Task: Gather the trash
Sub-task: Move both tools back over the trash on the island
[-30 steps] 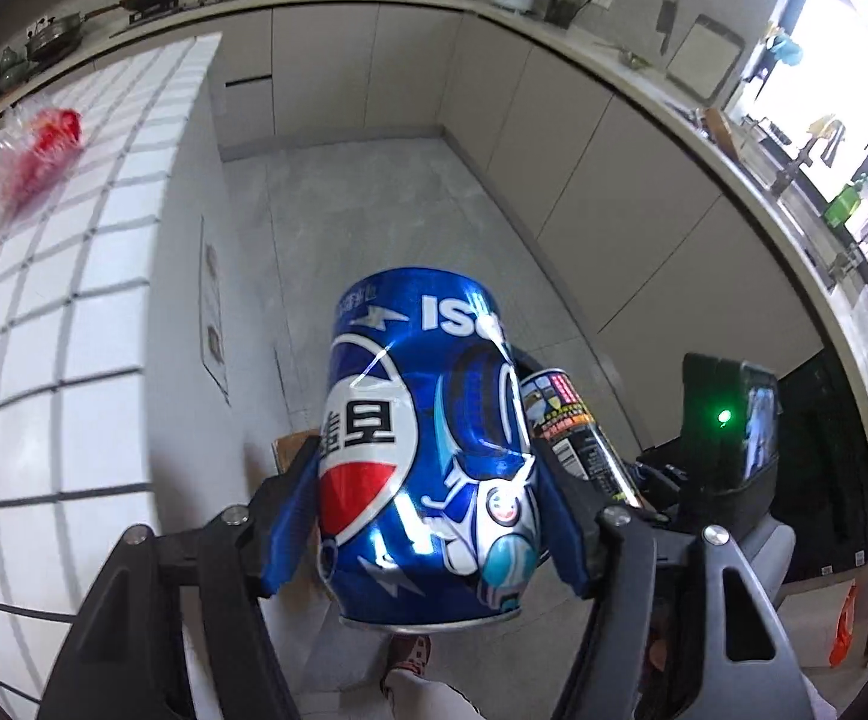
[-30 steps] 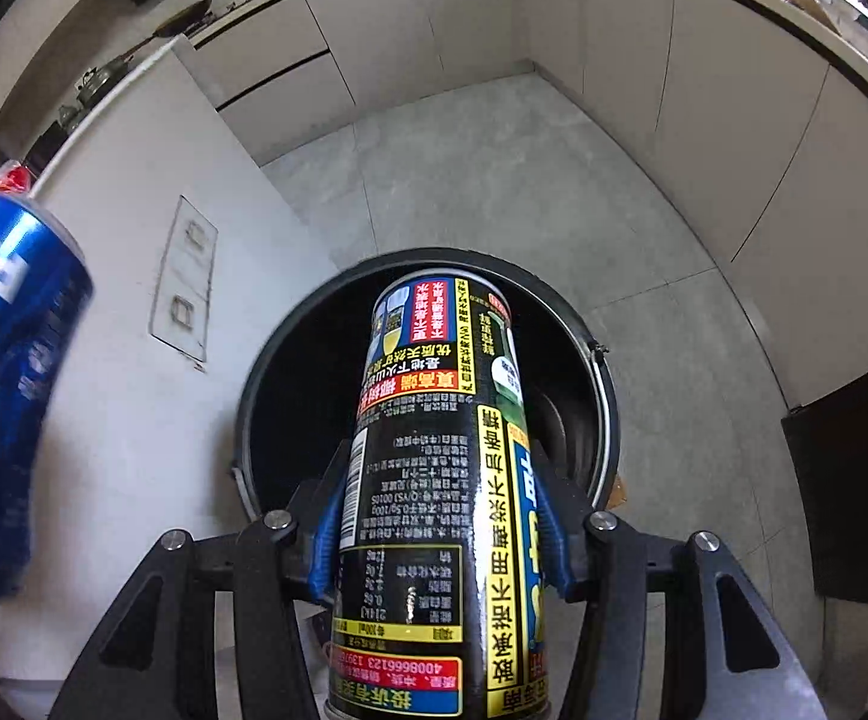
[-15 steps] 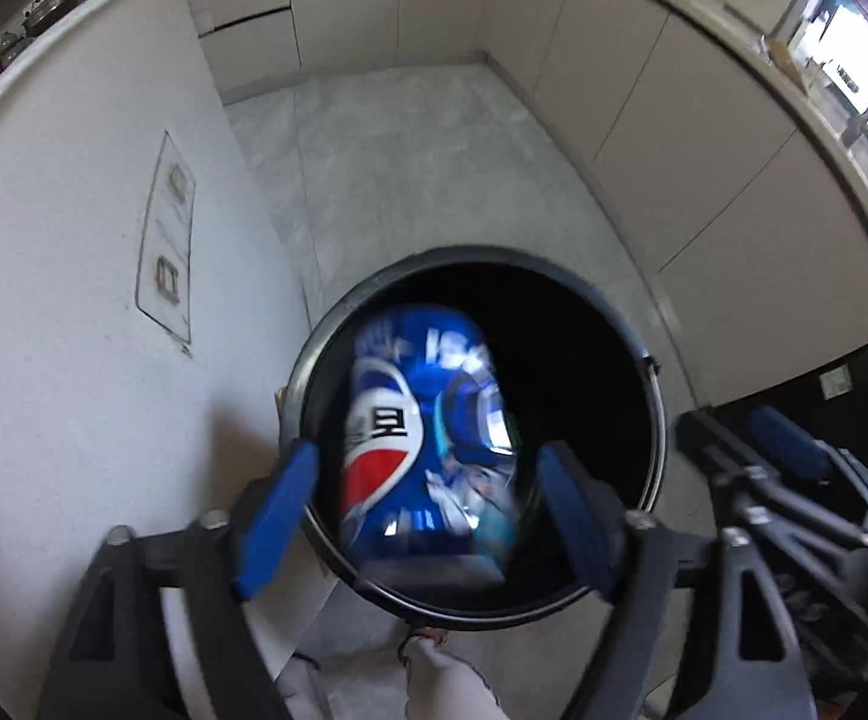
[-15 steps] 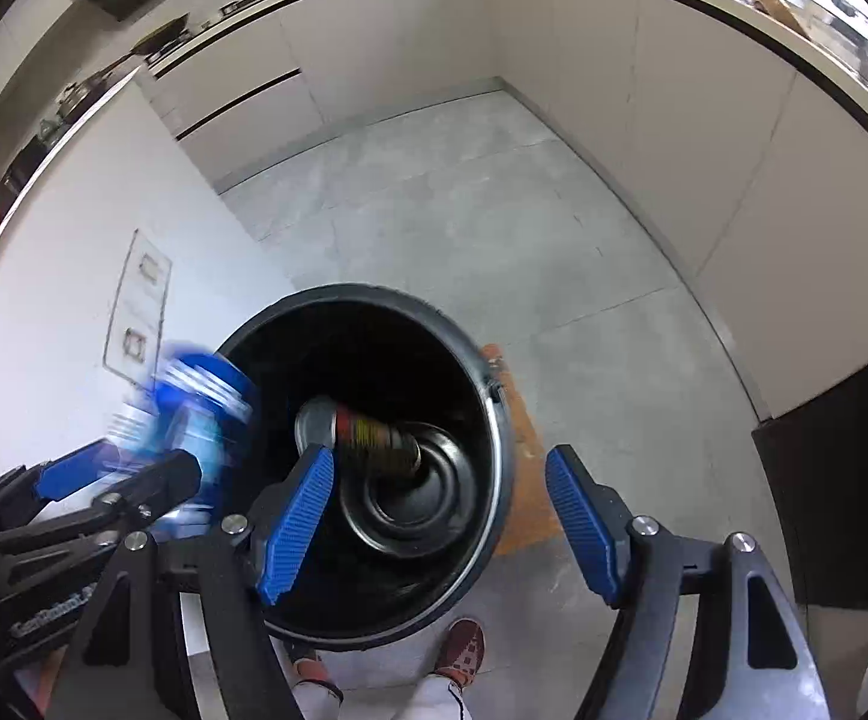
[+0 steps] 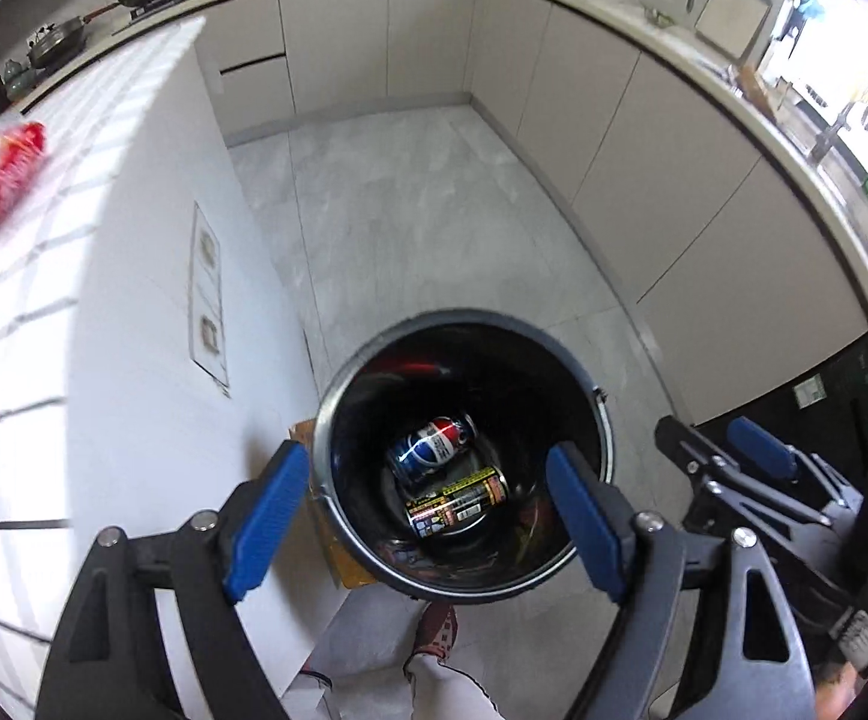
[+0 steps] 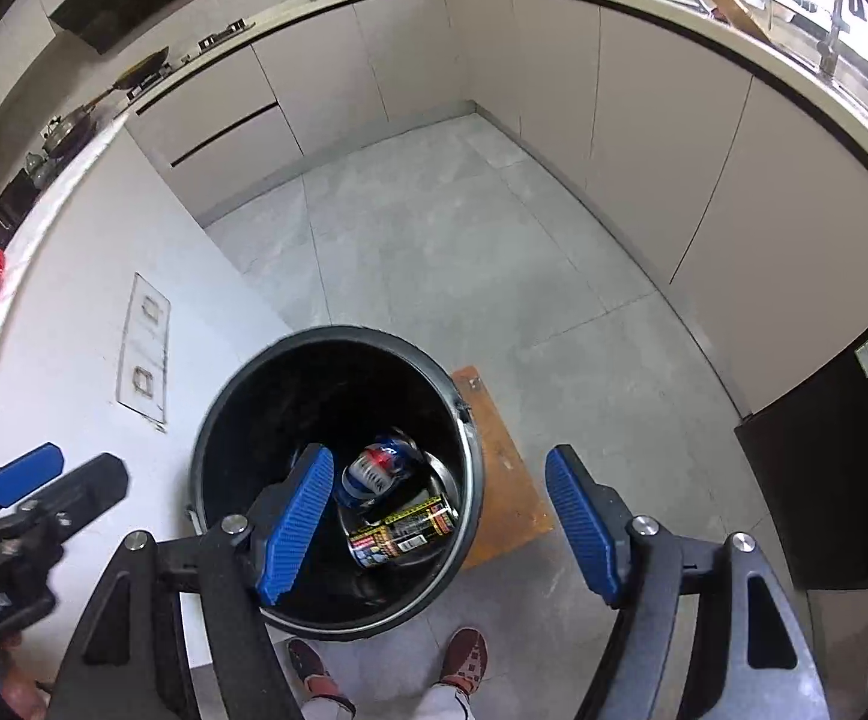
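Grey tile floor [image 6: 434, 252] carries a black round bin [image 6: 242, 396], standing upright against the white island side. A brown board [image 6: 503, 480] lies flat on the floor at the bin's 3 o'clock, partly under its rim. Person's shoes [image 6: 464, 654] on the tiles at the bin's 6 o'clock.

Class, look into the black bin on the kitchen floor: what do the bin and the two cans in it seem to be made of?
Bin: probably painted metal, though plastic is possible; a thin bright rim shows where the black wall ends.
Blue cola can: thin metal, likely aluminium; glossy printed skin with sharp highlights.
Black and yellow can: also metal, it seems; shiny printed label.
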{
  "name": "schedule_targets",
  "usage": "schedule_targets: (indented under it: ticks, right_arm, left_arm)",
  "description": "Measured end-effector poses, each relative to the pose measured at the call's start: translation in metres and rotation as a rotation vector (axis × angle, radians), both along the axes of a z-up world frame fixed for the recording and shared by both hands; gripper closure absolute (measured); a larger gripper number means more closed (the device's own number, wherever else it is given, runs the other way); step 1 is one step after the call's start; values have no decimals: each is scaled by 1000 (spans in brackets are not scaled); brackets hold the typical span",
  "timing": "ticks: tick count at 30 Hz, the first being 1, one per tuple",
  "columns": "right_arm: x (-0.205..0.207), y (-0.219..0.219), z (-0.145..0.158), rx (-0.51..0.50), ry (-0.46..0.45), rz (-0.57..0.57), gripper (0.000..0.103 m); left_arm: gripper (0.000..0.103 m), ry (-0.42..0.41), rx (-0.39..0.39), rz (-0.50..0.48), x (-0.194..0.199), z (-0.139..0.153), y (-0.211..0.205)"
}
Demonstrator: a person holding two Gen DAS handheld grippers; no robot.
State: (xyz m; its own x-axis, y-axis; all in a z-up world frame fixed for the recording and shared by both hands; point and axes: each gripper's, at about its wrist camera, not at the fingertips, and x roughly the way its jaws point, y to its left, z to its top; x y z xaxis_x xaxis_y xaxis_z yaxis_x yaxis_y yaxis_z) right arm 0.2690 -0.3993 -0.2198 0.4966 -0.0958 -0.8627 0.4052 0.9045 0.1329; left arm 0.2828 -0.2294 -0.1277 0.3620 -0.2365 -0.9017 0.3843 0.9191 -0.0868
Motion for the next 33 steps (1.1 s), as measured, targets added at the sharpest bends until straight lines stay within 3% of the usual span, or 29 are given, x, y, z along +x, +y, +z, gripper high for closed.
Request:
schedule_targets:
  ticks: [7, 13, 21, 33]
  right_arm:
    - [-7, 27, 49, -34, -72, -7, 28]
    - [2, 83, 93, -52, -150, 28, 28]
    - [31, 196, 126, -56, -224, 149, 28]
    - [73, 339, 125, -48, -244, 236, 28]
  left_arm:
    - [20, -88, -62, -26, -9, 58, 42]
    - [20, -147, -85, 8, -4, 82, 106]
    - [20, -229, -45, 117, 9, 95, 218]
    - [20, -247, 28, 261, 31, 80, 379]
